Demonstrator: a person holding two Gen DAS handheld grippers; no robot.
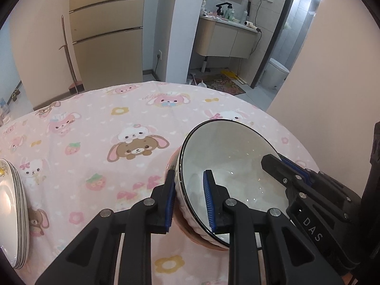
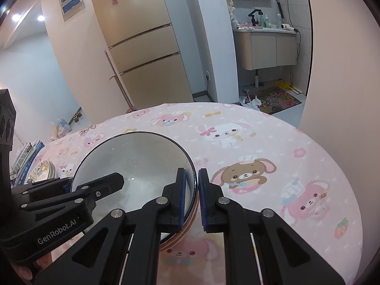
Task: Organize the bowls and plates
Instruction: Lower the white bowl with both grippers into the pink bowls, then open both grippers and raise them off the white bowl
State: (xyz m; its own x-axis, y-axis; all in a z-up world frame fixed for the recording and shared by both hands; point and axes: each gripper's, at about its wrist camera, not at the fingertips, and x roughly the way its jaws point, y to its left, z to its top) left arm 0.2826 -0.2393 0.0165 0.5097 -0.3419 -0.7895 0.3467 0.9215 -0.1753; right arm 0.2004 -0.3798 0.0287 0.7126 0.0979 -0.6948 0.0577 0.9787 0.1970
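A white bowl with a black rim (image 1: pixel 228 159) sits on top of a pink bowl (image 1: pixel 187 230) on the table; it also shows in the right wrist view (image 2: pixel 133 156). My left gripper (image 1: pixel 190 201) is shut on the bowl's left rim, one finger inside, one outside. My right gripper (image 2: pixel 192 199) is shut on the bowl's right rim the same way; it shows in the left wrist view (image 1: pixel 287 168). A stack of white plates (image 1: pixel 14 213) lies at the table's left edge, also seen small in the right wrist view (image 2: pixel 44 168).
The round table wears a pink cartoon-rabbit cloth (image 1: pixel 106 130). Behind it stand a beige fridge (image 1: pixel 106 35), a broom (image 1: pixel 68 54) and an open bathroom doorway with a vanity (image 1: pixel 225 35). A wall (image 1: pixel 332 83) is close on the right.
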